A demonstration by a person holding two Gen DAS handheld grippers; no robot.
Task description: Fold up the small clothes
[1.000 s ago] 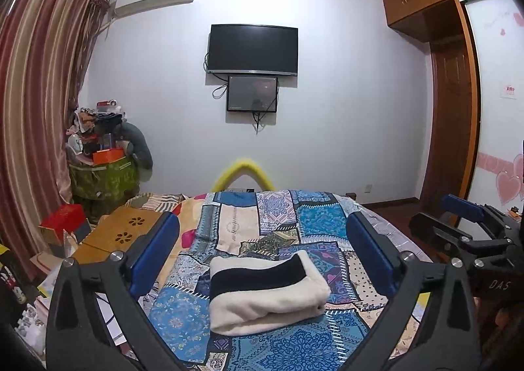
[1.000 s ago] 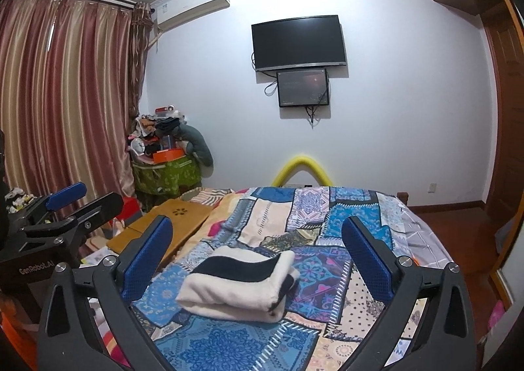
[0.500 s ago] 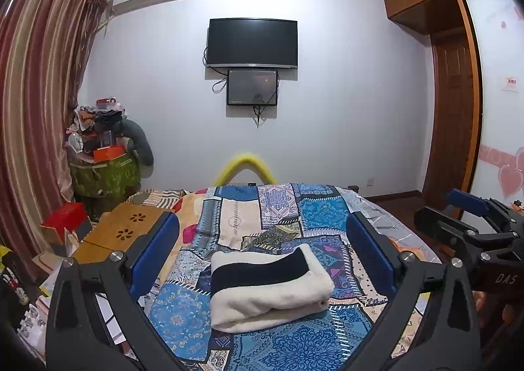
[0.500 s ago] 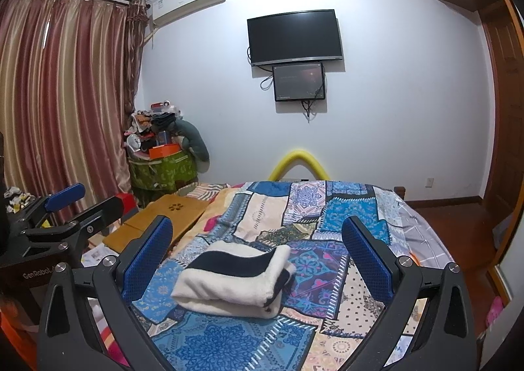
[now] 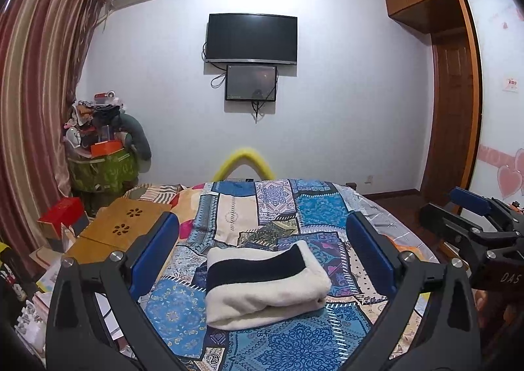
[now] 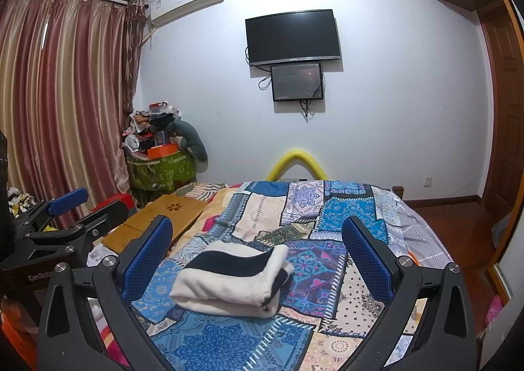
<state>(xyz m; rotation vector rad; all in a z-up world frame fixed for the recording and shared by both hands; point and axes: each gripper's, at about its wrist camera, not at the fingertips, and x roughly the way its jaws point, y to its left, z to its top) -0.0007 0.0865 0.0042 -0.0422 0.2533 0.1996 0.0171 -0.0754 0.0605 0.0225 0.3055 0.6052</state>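
Blue-padded, the left tool (image 5: 262, 253) and right tool (image 6: 257, 251) are both gaping wide, gripping nothing, hovering apart above the bed. A folded cream-and-black fleece garment (image 5: 265, 286) (image 6: 231, 279) is lying on the patchwork quilt (image 5: 294, 210) at 6 o'clock beneath them.

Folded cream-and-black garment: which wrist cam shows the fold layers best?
Right wrist view. The folded garment sits corner-on there, so the stacked layers show along two edges, between the open right tool fingers. The left wrist view shows the garment mostly from the top and front, with its layers less distinct, inside the open left tool.
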